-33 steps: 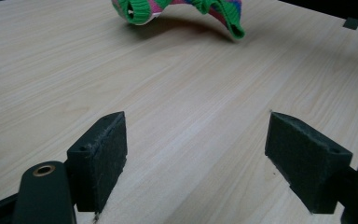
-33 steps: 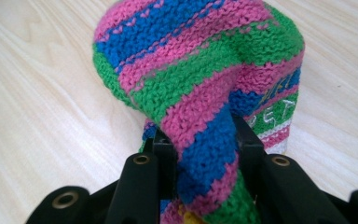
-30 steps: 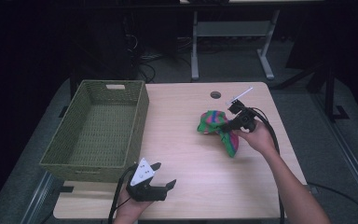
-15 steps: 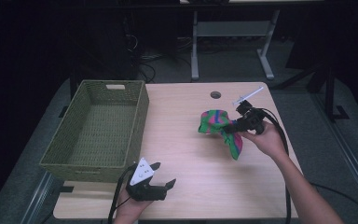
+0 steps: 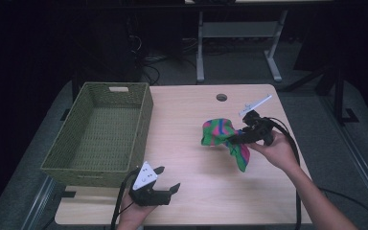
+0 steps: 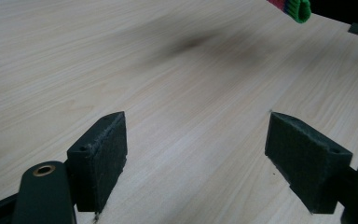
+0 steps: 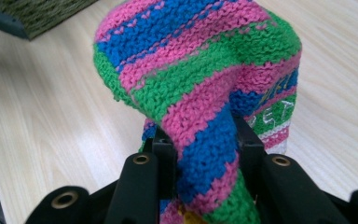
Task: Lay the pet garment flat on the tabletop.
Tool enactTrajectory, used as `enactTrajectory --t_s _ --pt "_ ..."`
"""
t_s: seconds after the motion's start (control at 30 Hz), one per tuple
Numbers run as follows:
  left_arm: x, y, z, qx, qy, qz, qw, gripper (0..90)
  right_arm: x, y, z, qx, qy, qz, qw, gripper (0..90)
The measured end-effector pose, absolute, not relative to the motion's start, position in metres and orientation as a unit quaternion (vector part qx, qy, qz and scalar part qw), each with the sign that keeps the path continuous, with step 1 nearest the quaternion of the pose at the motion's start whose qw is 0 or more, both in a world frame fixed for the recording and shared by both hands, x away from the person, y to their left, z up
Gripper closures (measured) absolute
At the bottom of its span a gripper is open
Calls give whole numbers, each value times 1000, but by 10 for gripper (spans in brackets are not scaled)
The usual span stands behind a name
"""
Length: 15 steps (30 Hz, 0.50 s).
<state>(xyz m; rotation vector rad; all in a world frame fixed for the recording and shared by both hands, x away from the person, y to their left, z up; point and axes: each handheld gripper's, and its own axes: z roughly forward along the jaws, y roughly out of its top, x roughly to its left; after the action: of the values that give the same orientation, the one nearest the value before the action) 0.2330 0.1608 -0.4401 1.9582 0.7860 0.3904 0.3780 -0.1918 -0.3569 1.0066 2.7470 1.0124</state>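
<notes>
Left gripper idles at table's 6 o'clock, jaws apart, nothing between. Right gripper, approx 3 o'clock, is clamped on the knit, probably lifted clear. Next: carry it toward the basket at 10 o'clock, w/ enough height over the rim.

Right tongs pinch the striped knit cloth above the table.

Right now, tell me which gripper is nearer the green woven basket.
Left. The left gripper sits just off the green woven basket's near corner; the right gripper holds a striped knitted cloth across the table.
</notes>
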Motion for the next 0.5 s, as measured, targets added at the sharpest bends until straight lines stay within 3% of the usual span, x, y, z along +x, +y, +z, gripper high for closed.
enactTrajectory --t_s 0.5 --pt "234 163 -440 798 328 161 480 205 352 -185 -374 310 888 338 0 682"
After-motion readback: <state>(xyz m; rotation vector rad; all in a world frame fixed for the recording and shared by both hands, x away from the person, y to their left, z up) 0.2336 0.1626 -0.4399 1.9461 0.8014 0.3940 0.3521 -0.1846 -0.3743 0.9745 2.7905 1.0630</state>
